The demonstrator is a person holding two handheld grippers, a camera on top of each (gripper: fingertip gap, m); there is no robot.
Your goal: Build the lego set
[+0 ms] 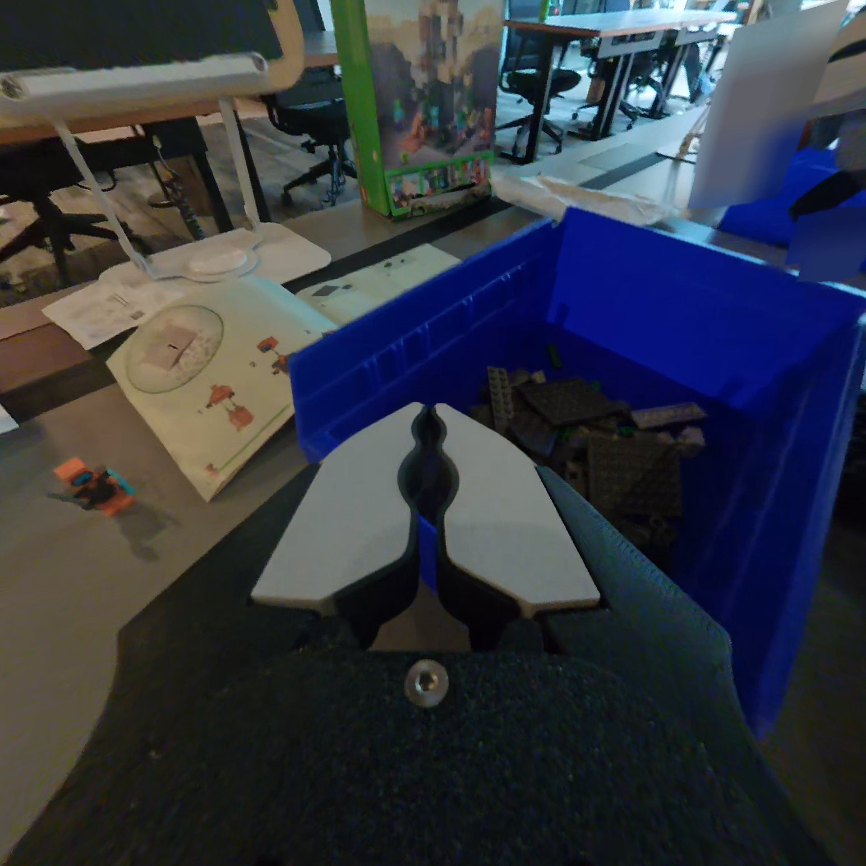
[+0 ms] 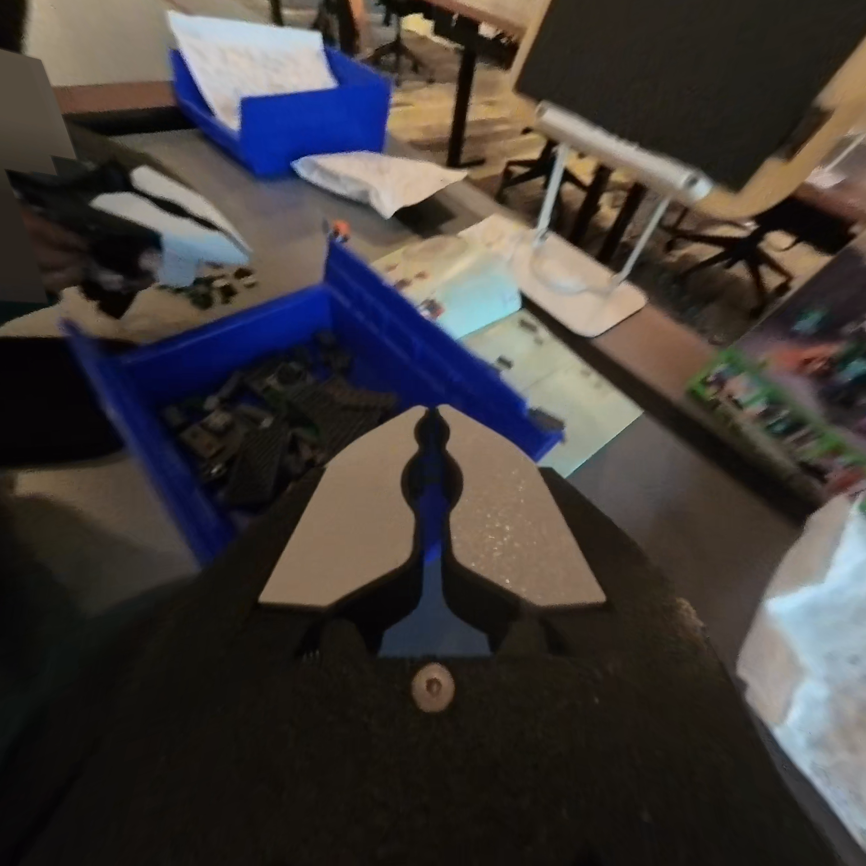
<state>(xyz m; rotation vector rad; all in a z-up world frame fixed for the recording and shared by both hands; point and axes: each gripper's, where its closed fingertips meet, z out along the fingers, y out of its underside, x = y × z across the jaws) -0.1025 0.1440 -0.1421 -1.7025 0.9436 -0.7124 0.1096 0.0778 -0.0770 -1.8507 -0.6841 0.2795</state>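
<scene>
A blue bin (image 1: pixel 632 300) holds a heap of dark grey lego plates and bricks (image 1: pixel 604 445). My left gripper (image 1: pixel 431 410) is shut and empty, its tips over the bin's near left rim. In the right wrist view the same bin (image 2: pixel 375 323) with its dark lego pieces (image 2: pixel 281 412) lies ahead. My right gripper (image 2: pixel 433 412) is shut and empty, above the bin's near right wall. The left gripper (image 2: pixel 182 225) shows farther off at the left there. A small orange and teal lego figure (image 1: pixel 96 485) lies on the table at the left. An open instruction booklet (image 1: pixel 211 375) lies left of the bin.
The lego set box (image 1: pixel 426 108) stands upright at the table's far edge. A white desk lamp (image 1: pixel 211 257) stands behind the booklet. A second blue bin (image 2: pixel 281 103) with white papers and a white padded bag (image 2: pixel 379 180) sit farther off. Some loose dark pieces (image 2: pixel 220 286) lie beyond the bin. The grippers' ends are close to 25 cm from one another.
</scene>
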